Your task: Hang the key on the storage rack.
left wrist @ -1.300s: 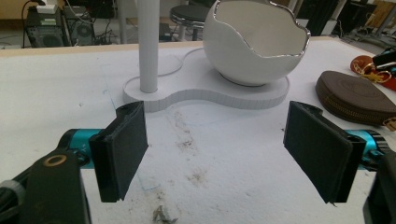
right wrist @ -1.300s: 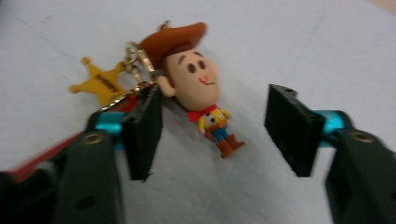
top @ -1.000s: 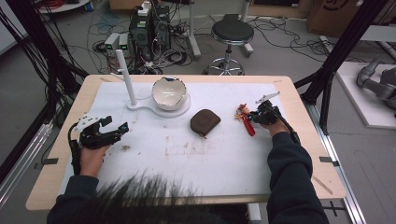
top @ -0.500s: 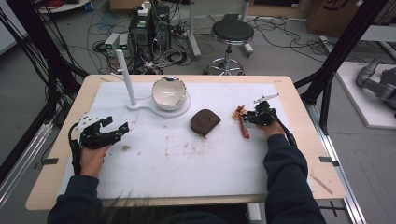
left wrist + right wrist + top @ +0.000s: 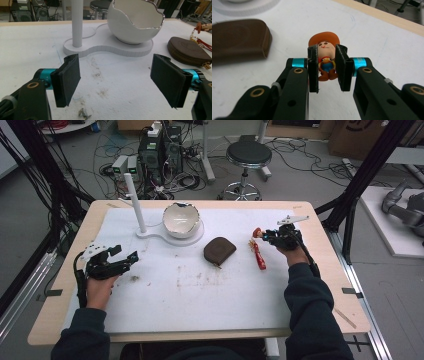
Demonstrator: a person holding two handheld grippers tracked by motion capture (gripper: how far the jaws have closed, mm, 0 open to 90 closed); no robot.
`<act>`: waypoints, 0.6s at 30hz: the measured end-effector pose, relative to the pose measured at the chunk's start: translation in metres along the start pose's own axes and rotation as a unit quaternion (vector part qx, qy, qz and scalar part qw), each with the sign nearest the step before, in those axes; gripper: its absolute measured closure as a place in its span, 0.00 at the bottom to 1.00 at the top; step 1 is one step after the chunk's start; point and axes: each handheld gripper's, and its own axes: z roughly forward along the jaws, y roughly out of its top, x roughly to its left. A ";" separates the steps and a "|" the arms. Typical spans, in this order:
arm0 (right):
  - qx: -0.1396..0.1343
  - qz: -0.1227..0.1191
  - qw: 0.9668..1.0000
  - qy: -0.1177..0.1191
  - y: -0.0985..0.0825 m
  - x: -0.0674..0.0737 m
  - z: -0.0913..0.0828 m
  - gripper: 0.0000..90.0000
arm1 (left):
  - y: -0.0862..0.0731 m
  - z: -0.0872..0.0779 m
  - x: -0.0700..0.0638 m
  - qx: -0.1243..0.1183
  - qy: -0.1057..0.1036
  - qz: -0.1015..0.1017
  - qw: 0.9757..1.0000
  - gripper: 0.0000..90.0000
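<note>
Gripping a small cowboy figurine (image 5: 325, 57) between both pads: right gripper (image 5: 326, 68), clenched on the toy's body, orange hat and face poking out above the jaws, brown boots below. Seen from the high view at the right side of the counter (image 5: 320, 295), right gripper (image 5: 272, 236) pointing left, figurine (image 5: 257, 232) at its tip, a red strap (image 5: 259, 256) trailing from the toy toward the person and lying on the white mat (image 5: 200, 295). Brown zip pouch (image 5: 219, 251) flat on the mat, near the strap on its left, not touching it; same pouch (image 5: 239, 41) at upper left of the right gripper view. White stand (image 5: 170, 236) with upright post (image 5: 135, 202) farther back, cracked-egg-shaped white bowl (image 5: 181, 219) seated on its round base. Left gripper (image 5: 117, 262) released, jaws wide apart, nothing between them, held at the left side of the mat, well apart from stand and pouch. In the left gripper view: pads (image 5: 67, 80) spread, bowl (image 5: 136, 21) and post (image 5: 77, 22) ahead, pouch (image 5: 188, 51) at right, dirty smudges and a few small scraps (image 5: 84, 114) on the mat just in front of the jaws. Dark sleeves (image 5: 312, 315) entering from the bottom edge.
</note>
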 end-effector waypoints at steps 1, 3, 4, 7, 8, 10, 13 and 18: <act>0.007 0.009 1.000 0.004 -0.002 -0.002 0.000 0.84 | 0.000 0.000 0.000 0.001 -0.001 0.000 1.000 0.27; -0.010 0.019 1.000 0.012 -0.002 -0.002 -0.001 0.84 | 0.000 -0.001 -0.001 -0.001 -0.003 0.001 1.000 0.27; -0.020 0.024 0.999 0.015 -0.001 -0.001 -0.003 0.84 | 0.000 -0.001 -0.001 -0.001 -0.003 0.000 1.000 0.27; -0.039 0.023 0.999 0.018 0.005 0.003 -0.007 0.84 | 0.000 0.000 -0.002 -0.003 -0.006 -0.006 1.000 0.27; -0.059 0.024 0.998 0.020 0.013 0.007 -0.013 0.84 | 0.000 0.001 -0.002 -0.003 -0.007 -0.006 1.000 0.27; -0.074 0.022 0.997 0.031 0.022 0.011 -0.019 0.84 | 0.000 0.002 -0.003 -0.003 -0.011 -0.005 1.000 0.27; -0.102 0.011 0.994 0.043 0.037 0.023 -0.028 0.84 | 0.001 0.001 -0.005 -0.005 -0.015 -0.003 1.000 0.28; -0.123 -0.018 0.990 0.060 0.055 0.046 -0.039 0.84 | 0.002 0.004 -0.011 -0.019 -0.050 0.001 0.999 0.31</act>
